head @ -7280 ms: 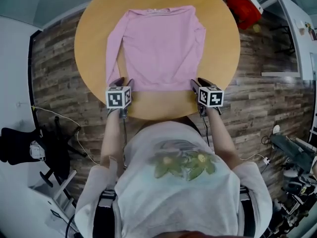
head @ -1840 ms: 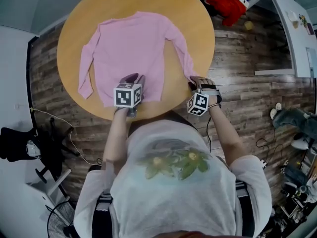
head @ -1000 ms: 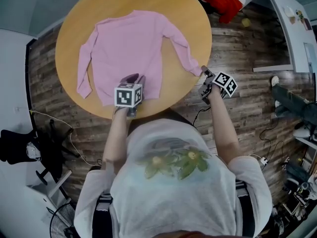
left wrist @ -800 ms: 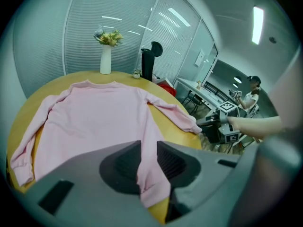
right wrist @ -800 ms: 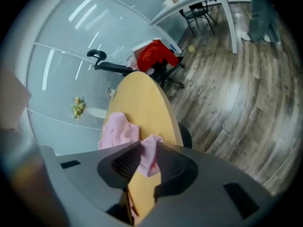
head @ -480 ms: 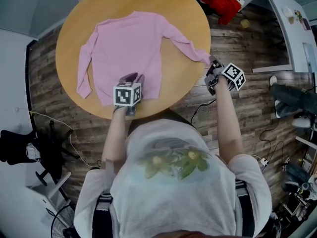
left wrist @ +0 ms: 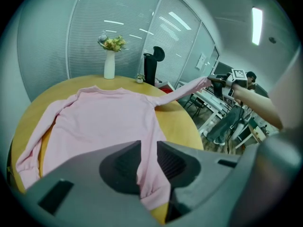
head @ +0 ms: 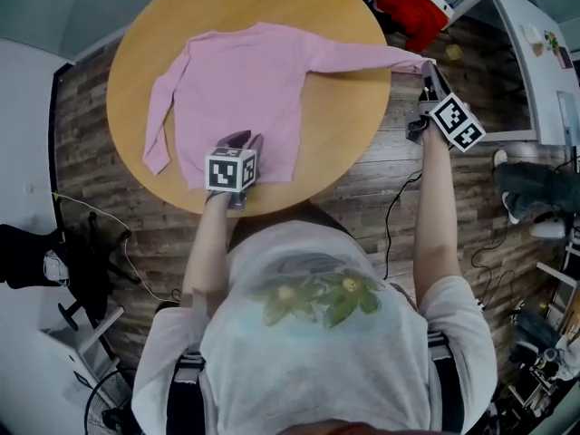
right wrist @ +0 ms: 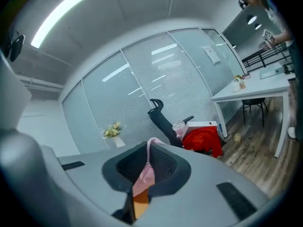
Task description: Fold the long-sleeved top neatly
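The pink long-sleeved top [head: 245, 80] lies flat on the round wooden table [head: 353, 125], with its slack sleeve [head: 160, 120] bent down along the body near the table's left edge. At the near hem, the left gripper [head: 241, 141] has its jaws pinched on a fold of fabric (the cloth runs between the pads in the left gripper view). The stretched sleeve [head: 358, 57] reaches past the table's right edge, raised off the wood. Its cuff [right wrist: 147, 169] is clamped in the closed right gripper [head: 424, 69].
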Demonstrator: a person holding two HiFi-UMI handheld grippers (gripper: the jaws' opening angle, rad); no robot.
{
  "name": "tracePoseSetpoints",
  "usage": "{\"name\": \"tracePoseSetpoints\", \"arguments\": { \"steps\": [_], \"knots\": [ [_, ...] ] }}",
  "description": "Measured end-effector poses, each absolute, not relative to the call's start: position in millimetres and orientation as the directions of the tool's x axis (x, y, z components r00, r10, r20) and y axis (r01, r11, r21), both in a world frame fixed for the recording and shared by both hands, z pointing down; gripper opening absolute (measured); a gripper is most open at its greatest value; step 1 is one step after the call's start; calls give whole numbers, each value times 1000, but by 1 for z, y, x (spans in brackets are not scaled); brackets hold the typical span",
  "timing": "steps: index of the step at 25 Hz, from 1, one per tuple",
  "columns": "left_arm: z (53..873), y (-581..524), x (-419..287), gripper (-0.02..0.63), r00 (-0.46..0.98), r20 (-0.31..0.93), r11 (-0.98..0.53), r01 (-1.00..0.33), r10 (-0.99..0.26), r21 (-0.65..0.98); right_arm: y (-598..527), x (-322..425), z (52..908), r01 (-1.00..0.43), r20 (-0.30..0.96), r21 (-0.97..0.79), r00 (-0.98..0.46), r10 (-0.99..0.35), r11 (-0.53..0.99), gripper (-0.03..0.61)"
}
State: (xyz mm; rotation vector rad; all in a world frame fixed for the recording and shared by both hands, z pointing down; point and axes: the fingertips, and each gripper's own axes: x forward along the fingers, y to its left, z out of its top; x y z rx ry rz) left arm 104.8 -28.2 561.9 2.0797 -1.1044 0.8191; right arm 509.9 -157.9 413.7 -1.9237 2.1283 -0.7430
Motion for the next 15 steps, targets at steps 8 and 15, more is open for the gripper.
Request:
{"name": "tracePoseSetpoints", "arguments": {
  "steps": [8,15],
  "knots": [
    [555,-45,53,92,419,744,-371,-896,-521,245,-192,458,403,-881,182,-461,-214,-960,109,31],
    [554,-51,-6,92,427,736,-352,-896,-525,270,-215,388,372,-890,154,-427,-250,-956,163,31]
  ]
}}
